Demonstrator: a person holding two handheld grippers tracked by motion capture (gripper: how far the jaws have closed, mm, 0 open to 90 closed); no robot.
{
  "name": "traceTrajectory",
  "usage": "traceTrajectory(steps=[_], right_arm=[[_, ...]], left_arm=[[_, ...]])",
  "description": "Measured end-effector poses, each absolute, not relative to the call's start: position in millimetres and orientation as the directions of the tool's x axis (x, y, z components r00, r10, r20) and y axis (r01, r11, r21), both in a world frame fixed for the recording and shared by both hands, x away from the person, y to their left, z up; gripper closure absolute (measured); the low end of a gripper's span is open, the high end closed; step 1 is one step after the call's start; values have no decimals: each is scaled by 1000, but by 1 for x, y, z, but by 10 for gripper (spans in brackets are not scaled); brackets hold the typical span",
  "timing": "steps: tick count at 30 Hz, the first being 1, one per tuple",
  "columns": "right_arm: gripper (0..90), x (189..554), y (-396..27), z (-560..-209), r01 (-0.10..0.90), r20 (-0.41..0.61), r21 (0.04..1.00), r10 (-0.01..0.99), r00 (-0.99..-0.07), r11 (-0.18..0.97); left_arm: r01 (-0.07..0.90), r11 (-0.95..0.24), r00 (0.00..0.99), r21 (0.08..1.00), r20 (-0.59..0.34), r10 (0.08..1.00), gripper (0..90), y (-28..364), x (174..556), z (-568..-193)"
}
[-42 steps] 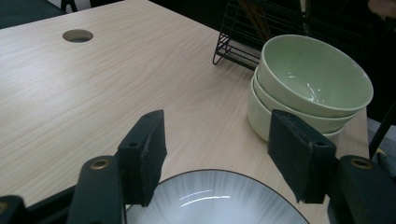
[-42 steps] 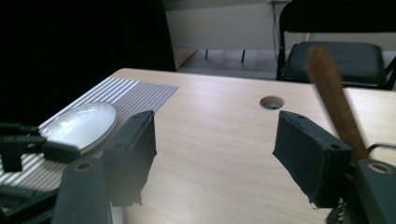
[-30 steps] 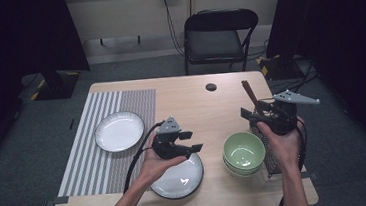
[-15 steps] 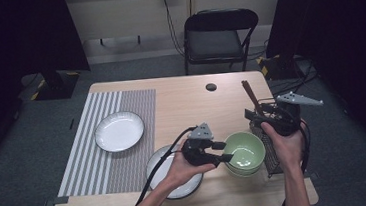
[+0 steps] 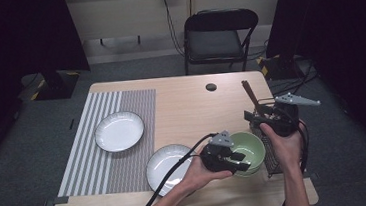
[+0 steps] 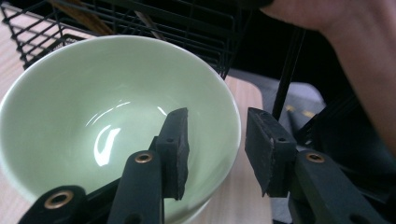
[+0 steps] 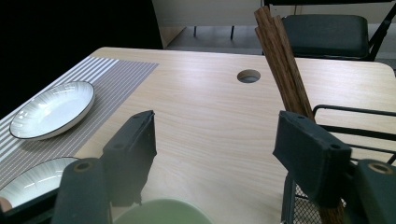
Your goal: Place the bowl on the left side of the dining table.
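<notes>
On the table (image 5: 186,102), the green bowl (image 5: 248,150) sits beside the black wire rack (image 5: 271,150). We see the left gripper (image 6: 217,144) closing astride the bowl's rim without pinching it; a thin bite could tip it. The right gripper (image 7: 217,154) hangs spread, empty.
</notes>
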State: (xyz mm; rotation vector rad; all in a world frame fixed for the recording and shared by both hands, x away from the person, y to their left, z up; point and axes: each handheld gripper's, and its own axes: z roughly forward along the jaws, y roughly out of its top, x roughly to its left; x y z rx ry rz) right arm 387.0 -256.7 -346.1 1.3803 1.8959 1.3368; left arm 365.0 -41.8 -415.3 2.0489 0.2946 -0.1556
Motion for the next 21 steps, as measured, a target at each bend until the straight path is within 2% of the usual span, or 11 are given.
traceTrajectory(steps=[3, 6, 10, 12, 15, 21], right_arm=[[286, 387, -257, -347, 477, 184, 878, 897, -401, 33], [286, 387, -257, -347, 479, 177, 877, 899, -401, 40], [285, 387, -257, -347, 480, 176, 876, 899, -401, 43], [284, 387, -257, -347, 482, 176, 875, 900, -400, 43], [279, 388, -256, -348, 494, 179, 868, 899, -399, 46], [279, 389, -255, -349, 500, 176, 864, 899, -401, 54]], left_arm=[[287, -448, 958, 847, -255, 131, 645, -47, 366, -419], [269, -467, 963, 842, -237, 126, 681, -52, 363, -422], [237, -498, 971, 834, -197, 132, 698, -58, 360, -425], [231, -511, 973, 828, -191, 130, 668, -60, 359, -426], [216, -535, 976, 817, -173, 130, 671, -63, 358, -429], [212, -558, 977, 802, -169, 127, 735, -69, 358, -431]])
